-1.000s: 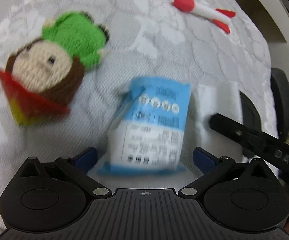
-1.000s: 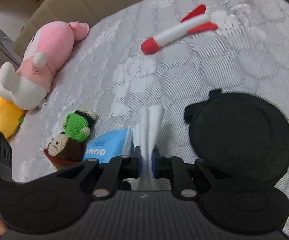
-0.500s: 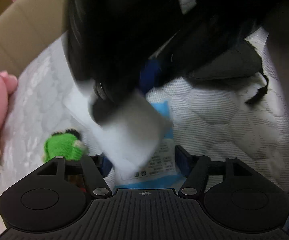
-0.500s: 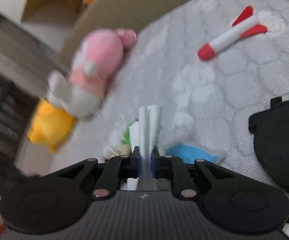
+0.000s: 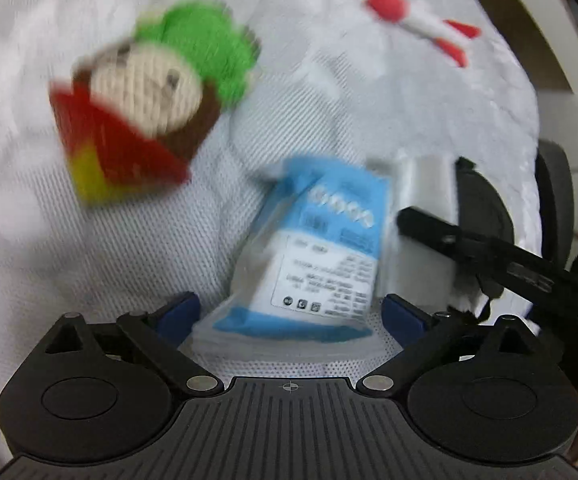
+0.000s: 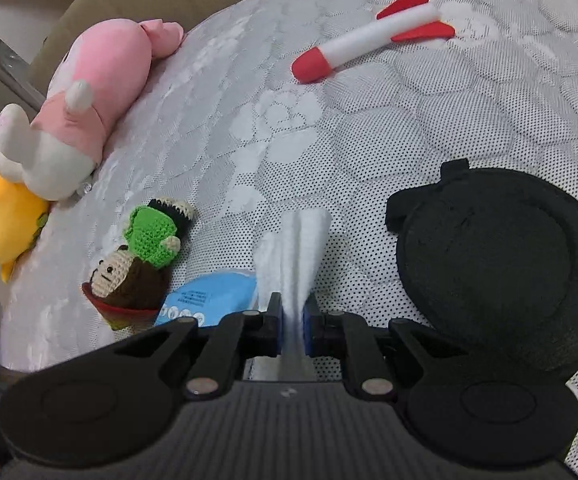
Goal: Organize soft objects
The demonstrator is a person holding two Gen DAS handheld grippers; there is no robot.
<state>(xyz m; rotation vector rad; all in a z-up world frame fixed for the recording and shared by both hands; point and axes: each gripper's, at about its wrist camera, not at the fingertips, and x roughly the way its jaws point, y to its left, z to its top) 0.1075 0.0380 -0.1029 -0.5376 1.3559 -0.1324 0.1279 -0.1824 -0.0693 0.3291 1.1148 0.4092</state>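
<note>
Left wrist view: the left hand-held gripper (image 5: 289,312) has its jaws wide apart, one blue pad on each side of the near end of a blue-and-white packet (image 5: 313,264) that lies on the quilted mattress (image 5: 129,248). The pads do not seem to touch it, though blur makes this uncertain. Far left of the packet lies a crocheted doll (image 5: 149,96) with a green body and a red base. Far right lies a red-and-white foam rocket (image 5: 421,24). Just right of the packet a white folded cloth (image 5: 425,184) hangs from the other tool.

Right wrist view: the right hand-held gripper (image 6: 292,326) is clamped on the white folded cloth (image 6: 295,240), whose free end sticks forward past the pads. To its left lie the packet (image 6: 205,300) and the doll (image 6: 137,264). At the far left edge of the mattress (image 6: 369,132) lie a pink plush (image 6: 93,92) and a yellow plush (image 6: 1,220). A black round pad (image 6: 497,272) lies near right, and the rocket (image 6: 369,40) far.

The packet looks light, crinkly and likely slick, and it would squash. A hold across its middle or on the sealed near seam seems safest. The cloth is limp and will droop, so a pinch over all folded layers suits it.
</note>
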